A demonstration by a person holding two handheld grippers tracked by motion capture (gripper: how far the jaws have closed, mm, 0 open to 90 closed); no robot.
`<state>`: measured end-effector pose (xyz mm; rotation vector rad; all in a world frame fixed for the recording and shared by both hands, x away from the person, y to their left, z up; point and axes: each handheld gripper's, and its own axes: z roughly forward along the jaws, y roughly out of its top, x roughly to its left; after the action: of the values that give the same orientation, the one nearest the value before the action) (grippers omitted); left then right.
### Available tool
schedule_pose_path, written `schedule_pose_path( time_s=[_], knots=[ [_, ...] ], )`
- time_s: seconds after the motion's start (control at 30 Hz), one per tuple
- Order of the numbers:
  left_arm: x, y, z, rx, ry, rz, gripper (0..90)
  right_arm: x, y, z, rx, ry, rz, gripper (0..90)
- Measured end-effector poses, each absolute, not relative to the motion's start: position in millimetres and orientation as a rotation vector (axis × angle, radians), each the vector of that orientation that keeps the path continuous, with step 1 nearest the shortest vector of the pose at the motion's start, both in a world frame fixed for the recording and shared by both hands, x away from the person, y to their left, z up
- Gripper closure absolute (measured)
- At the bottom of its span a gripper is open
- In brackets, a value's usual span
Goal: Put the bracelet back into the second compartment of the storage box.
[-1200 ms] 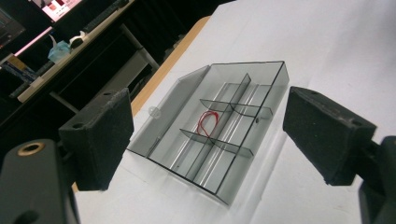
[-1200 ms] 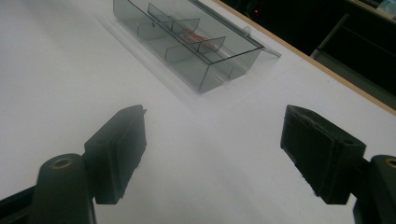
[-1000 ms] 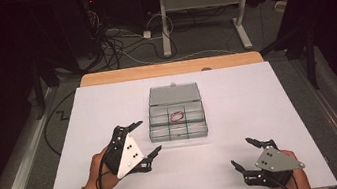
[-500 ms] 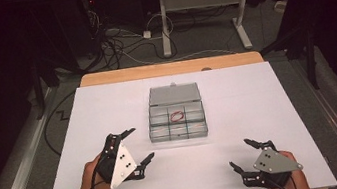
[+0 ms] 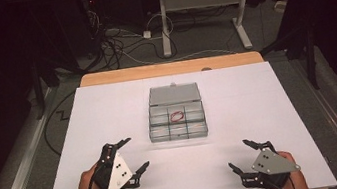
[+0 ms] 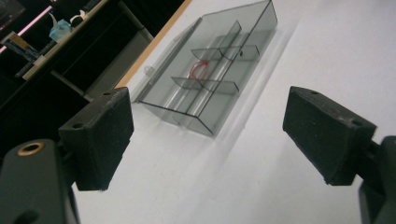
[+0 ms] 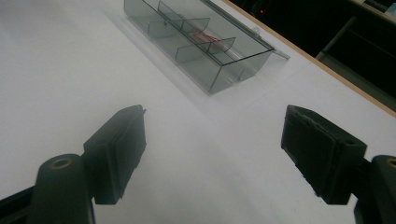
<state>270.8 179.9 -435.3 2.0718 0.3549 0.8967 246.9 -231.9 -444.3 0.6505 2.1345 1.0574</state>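
Note:
A clear grey compartment box (image 5: 177, 118) lies open in the middle of the white table, lid folded back toward the far side. A red rubber band (image 5: 177, 116) rests in one of its middle compartments, also seen as the red band (image 6: 200, 68) and the band (image 7: 203, 33). My left gripper (image 5: 133, 156) is near the front left, open, with nothing between its jaws. Low at the front right, my right gripper (image 5: 242, 154) also stands open and empty. The box (image 6: 210, 74) lies ahead of the left jaws, and the box (image 7: 198, 39) ahead of the right jaws.
The white sheet (image 5: 108, 113) covers the table, with a wooden edge (image 5: 167, 68) at the far side. Cables and a desk frame (image 5: 198, 4) stand on the dark floor beyond. A metal rail (image 5: 20, 162) runs along the left.
My left gripper has dropped lower and drawn back toward the front edge, turning its plate. The right gripper has barely moved. The box and band are unchanged.

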Motion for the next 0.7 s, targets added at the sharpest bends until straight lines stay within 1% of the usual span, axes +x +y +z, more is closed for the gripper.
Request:
schedule_pose_path(
  time_s=[0.37,0.4,0.43,0.6,0.67,0.7],
  knots=[
    [268,201,-459,2.093,0.412,0.851,15.4,247,-232,-445,0.654,2.137,1.055,22.3],
    [269,205,-460,2.124,0.407,0.849,15.4,247,-232,-445,0.657,2.136,1.057,22.3],
    [270,206,-464,2.106,0.433,0.823,15.4,248,-232,-445,0.66,2.135,1.06,22.3],
    [273,221,-479,2.156,0.532,0.753,15.5,250,-233,-447,0.674,2.139,1.055,22.3],
    [272,225,-483,2.133,0.571,0.722,15.4,250,-235,-448,0.677,2.139,1.053,22.3],
    [269,218,-491,1.999,0.654,0.662,15.4,251,-236,-448,0.681,2.138,1.049,22.3]
  ],
)
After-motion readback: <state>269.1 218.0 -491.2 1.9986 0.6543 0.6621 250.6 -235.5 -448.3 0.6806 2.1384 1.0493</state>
